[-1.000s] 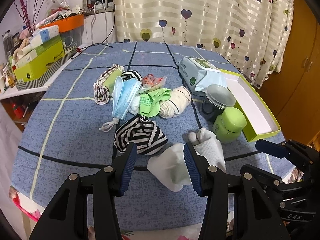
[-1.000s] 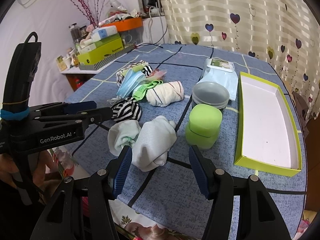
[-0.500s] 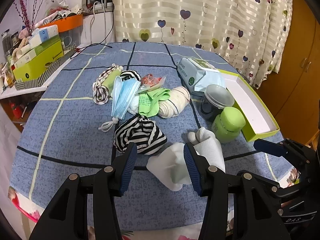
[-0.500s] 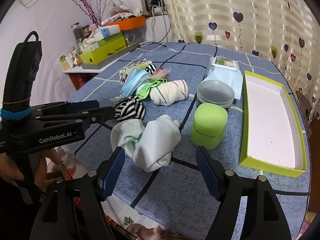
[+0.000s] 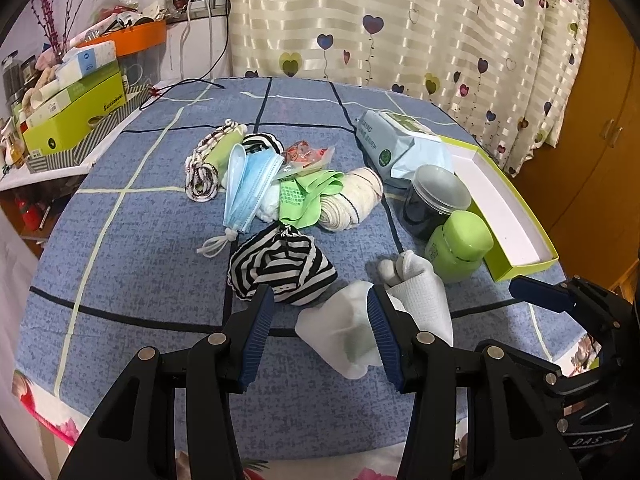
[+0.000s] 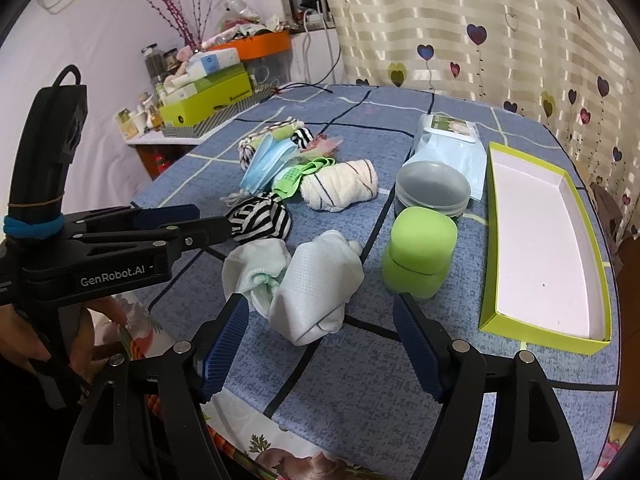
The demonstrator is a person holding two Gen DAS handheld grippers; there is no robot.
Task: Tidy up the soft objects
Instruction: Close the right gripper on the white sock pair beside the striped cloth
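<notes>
Two white socks lie bunched near the table's front edge, one with a mint lining. My right gripper stands wide open just in front of them, its pads touching nothing. My left gripper is open too, hovering between the white socks and a black-and-white striped sock bundle. Further back lie blue face masks, a green cloth, a cream rolled sock and a striped roll. The lime box on the right has a bare white inside.
A green jar and a dark jar with a clear lid stand between the socks and the box. A wipes pack lies behind them. A cluttered side shelf with boxes is at the far left. A hand holds the left gripper.
The right gripper's jaws have spread wider apart. The left gripper and the soft things on the table have stayed where they were.
</notes>
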